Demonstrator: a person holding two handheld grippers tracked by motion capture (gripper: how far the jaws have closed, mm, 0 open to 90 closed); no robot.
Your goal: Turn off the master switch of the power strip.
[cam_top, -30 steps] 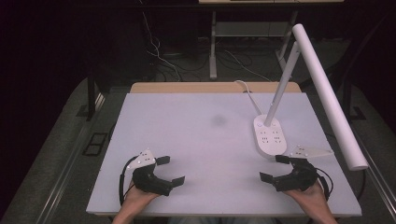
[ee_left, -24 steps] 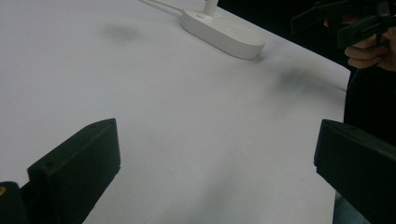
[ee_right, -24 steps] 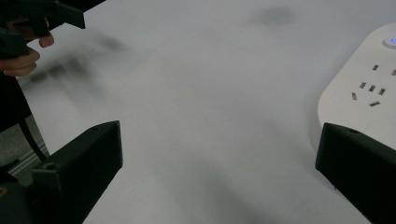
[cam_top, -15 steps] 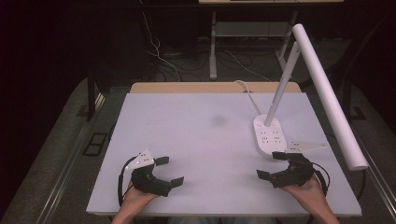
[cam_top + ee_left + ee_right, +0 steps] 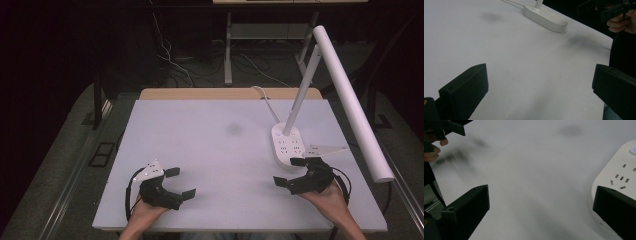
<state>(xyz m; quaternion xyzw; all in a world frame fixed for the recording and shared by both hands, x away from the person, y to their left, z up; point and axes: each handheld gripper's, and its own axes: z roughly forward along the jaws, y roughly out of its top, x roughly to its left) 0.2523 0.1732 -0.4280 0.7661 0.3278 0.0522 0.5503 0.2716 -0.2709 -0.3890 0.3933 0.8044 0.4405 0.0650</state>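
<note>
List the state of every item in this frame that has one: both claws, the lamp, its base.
Left claw: open, empty, low over the white table.
Right claw: open, empty, one jaw beside the lamp base.
White oval lamp base with sockets: flat on the table, nothing plugged in, small blue light lit.
White tubular desk lamp head: tilted, raised on its arm; whether lit cannot be told.

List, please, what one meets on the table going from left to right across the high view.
left gripper → faint dark smudge → white power strip base of the lamp → right gripper, which partly overlaps the base in that order → lamp's long white tube head
</note>
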